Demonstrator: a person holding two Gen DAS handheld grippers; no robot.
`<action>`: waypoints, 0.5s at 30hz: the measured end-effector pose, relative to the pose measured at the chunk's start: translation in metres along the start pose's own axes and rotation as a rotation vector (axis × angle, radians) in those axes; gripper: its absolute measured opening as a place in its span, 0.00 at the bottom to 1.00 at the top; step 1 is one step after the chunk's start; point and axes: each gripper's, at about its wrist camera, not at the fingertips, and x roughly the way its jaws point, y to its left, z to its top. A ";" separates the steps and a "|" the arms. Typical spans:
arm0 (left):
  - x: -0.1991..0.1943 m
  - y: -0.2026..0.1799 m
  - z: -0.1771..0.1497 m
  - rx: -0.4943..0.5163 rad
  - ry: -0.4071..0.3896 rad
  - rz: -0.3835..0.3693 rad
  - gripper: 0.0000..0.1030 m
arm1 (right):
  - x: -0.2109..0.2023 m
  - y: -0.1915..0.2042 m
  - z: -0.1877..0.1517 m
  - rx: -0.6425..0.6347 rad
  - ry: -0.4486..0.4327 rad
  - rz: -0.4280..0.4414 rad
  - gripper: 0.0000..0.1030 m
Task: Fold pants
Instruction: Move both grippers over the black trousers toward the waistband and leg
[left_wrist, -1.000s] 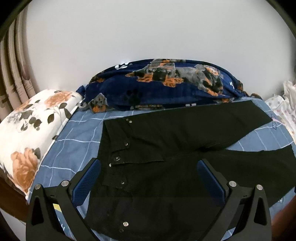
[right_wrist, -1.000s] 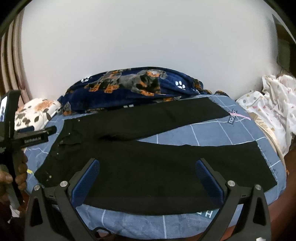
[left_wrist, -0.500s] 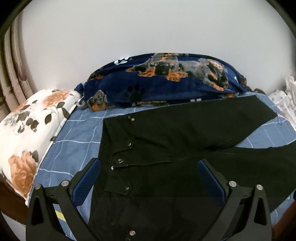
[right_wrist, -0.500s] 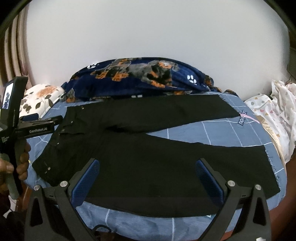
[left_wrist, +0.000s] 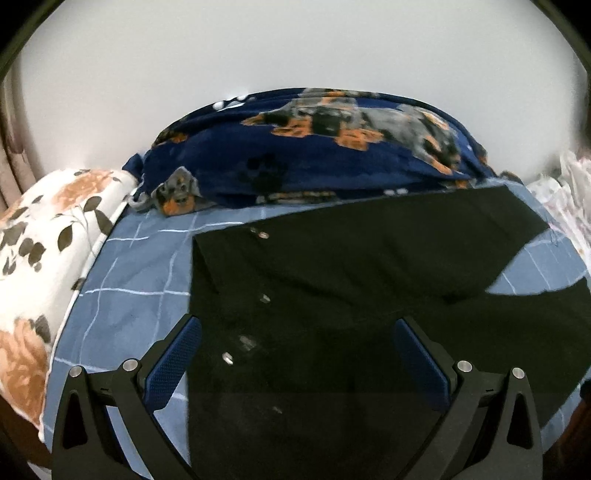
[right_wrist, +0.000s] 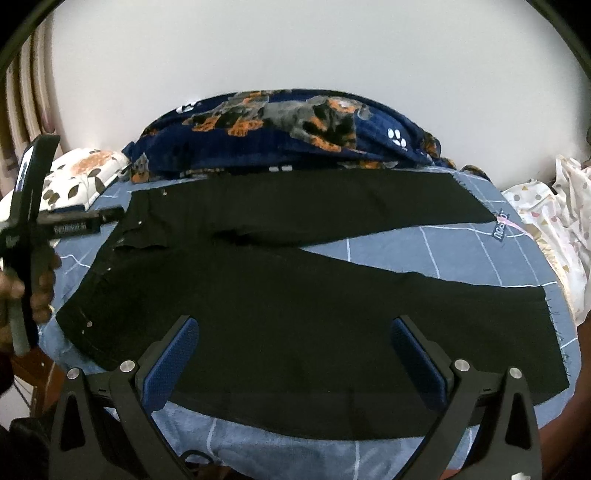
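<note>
Pants (right_wrist: 280, 295) on bed (right_wrist: 461, 251), before blanket (right_wrist: 280, 129)

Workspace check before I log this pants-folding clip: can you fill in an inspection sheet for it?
Surface: bed under a blue checked sheet.
Job's things: black pants spread flat and unfolded, legs splayed apart, waistband at the left end.
Clutter: navy dog-print blanket bunched along the wall; floral pillow at the left; white dotted fabric at the right.
Grippers: left gripper open above the waistband; right gripper open above the near leg; neither holds cloth.
Cables: nothing seen.
Surroundings: plain white wall; curtain at the far left.
</note>
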 end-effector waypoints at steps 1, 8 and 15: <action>0.006 0.008 0.004 -0.007 -0.003 -0.002 1.00 | 0.004 0.000 -0.001 0.002 0.009 0.002 1.00; 0.066 0.083 0.033 -0.056 0.022 -0.053 1.00 | 0.024 -0.004 -0.001 0.018 0.056 0.010 1.00; 0.137 0.145 0.064 -0.121 0.099 -0.184 0.92 | 0.041 -0.006 -0.004 0.024 0.105 0.002 1.00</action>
